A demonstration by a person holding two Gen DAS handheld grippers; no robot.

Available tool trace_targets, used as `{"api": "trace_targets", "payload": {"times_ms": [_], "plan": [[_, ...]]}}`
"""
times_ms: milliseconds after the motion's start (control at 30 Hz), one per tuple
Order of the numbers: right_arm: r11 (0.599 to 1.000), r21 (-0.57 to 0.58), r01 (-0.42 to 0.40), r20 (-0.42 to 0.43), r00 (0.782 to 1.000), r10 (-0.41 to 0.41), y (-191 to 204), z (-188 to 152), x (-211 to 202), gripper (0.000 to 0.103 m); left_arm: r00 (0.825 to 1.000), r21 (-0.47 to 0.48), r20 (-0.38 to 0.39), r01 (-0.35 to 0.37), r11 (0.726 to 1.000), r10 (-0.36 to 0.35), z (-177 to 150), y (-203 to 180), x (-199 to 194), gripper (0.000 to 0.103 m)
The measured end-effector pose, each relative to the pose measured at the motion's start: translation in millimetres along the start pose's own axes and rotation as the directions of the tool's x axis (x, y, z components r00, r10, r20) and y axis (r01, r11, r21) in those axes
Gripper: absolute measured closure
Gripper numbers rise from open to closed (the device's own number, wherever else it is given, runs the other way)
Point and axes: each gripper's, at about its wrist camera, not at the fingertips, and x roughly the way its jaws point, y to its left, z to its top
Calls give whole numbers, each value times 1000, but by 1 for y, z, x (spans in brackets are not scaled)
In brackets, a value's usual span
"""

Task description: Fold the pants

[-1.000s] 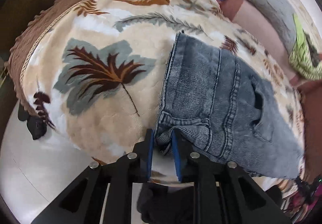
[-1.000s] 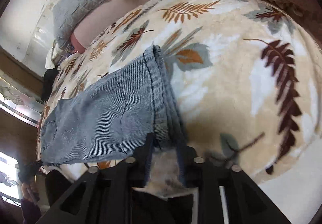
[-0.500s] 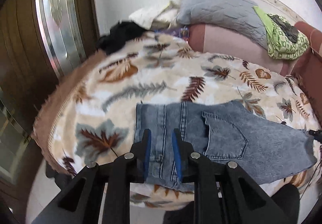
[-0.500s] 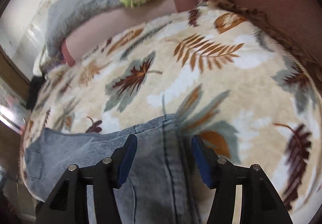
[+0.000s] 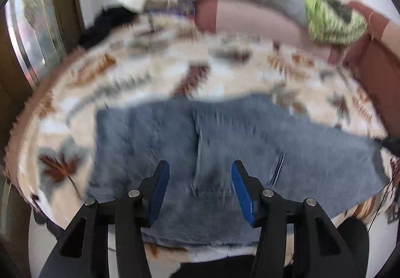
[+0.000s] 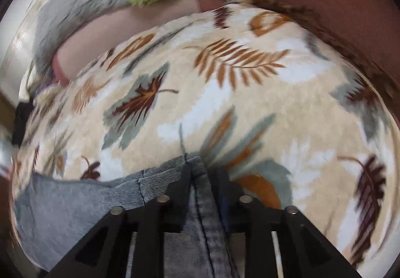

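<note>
Left gripper jaws just opened, empty above pants on leaf blanket; right gripper closing on near hem edge — seat pads fully before lifting.

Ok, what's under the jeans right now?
The jeans lie on the leaf-print blanket, which shows all around them. Whatever sits directly beneath the denim is covered, so nothing else can be confirmed.
</note>
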Motion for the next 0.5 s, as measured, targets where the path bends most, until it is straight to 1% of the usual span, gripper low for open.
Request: {"api": "trace_targets", "payload": {"times_ms": [67, 100, 133, 167, 233, 267, 333, 367, 400, 467, 500], "plan": [[1000, -26, 8, 69, 998, -6, 6, -4, -21, 70, 993, 16, -112, -33, 999, 35, -11, -3, 23, 50], [998, -60, 4, 103, 995, 2, 13, -8, -33, 64, 990, 14, -135, -35, 999, 36, -15, -2, 27, 50], [996, -89, -15, 118, 993, 25, 20, -11, -41, 60, 988, 10, -148, -33, 999, 34, -18, -1, 29, 49], [988, -137, -69, 110, 990, 84, 34, -17, -49, 60, 989, 7, -146, -31, 1000, 31, -18, -1, 28, 49], [968, -207, -144, 59, 985, 160, 59, -26, -52, 60, 986, 10, -164, -36, 999, 37, -18, -3, 27, 49], [950, -250, -187, 20, 980, 198, 79, -34, -51, 60, 983, 14, -179, -41, 999, 42, -19, -3, 28, 48], [923, -302, -239, -38, 970, 238, 107, -47, -45, 60, 980, 25, -193, -42, 999, 46, -21, -4, 29, 48], [905, -335, -262, -73, 965, 252, 128, -54, -39, 60, 980, 27, -196, -40, 999, 44, -23, -4, 29, 48], [894, -359, -267, -86, 963, 254, 142, -59, -35, 60, 979, 28, -197, -37, 999, 41, -26, -4, 29, 47], [871, -409, -274, -130, 962, 241, 174, -70, -19, 61, 980, 27, -194, -30, 999, 34, -31, -3, 29, 47], [864, -415, -284, -159, 958, 238, 185, -72, -10, 61, 981, 25, -193, -28, 999, 32, -29, 1, 32, 47]]}}
